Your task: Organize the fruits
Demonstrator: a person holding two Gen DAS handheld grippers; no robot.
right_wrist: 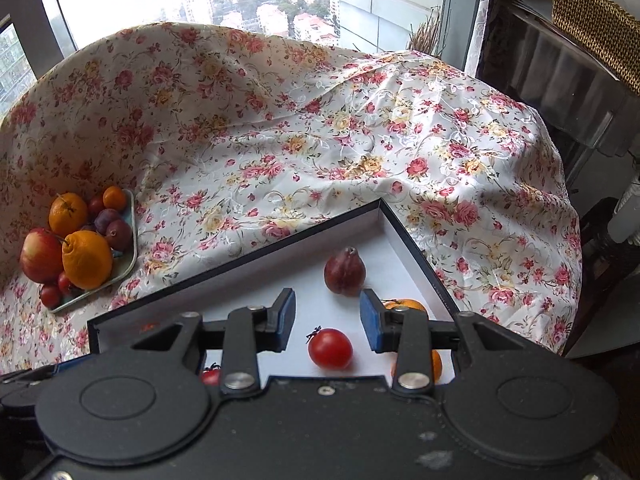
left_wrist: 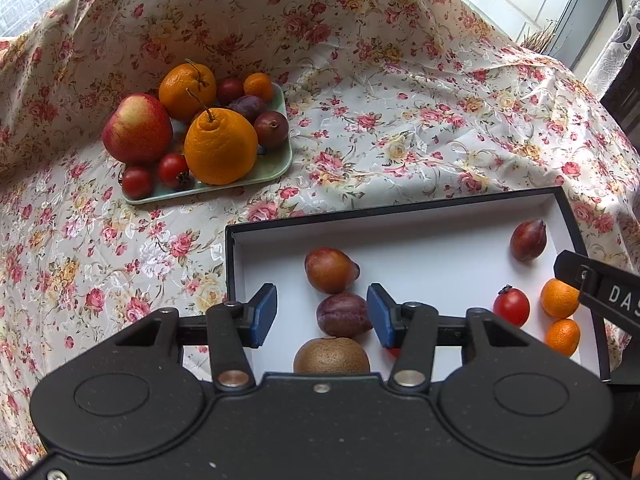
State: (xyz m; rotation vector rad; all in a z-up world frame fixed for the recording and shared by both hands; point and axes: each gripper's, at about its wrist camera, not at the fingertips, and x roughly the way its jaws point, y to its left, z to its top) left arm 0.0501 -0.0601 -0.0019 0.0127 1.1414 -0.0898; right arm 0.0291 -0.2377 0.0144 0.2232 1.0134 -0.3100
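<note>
The black-rimmed, white-lined rectangular box (left_wrist: 400, 236) lies on the floral cloth (left_wrist: 400, 128); the pale green tray (left_wrist: 276, 164) stands well apart. Risk: round fruit may roll if knocked. The left gripper (left_wrist: 322, 316) is open and empty above the smooth purple plum (left_wrist: 343, 315). The right gripper (right_wrist: 328, 326) is likewise open above the glossy red tomato (right_wrist: 331, 349).

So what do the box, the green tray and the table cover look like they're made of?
Box: probably stiff cardboard, with thin straight walls, dark outside and matte white inside.
Green tray: smooth and slightly glossy, with rounded corners; looks like plastic or melamine, though glazed ceramic is possible.
Table cover: thin shiny floral fabric, likely a synthetic satin; it creases and catches light.
</note>
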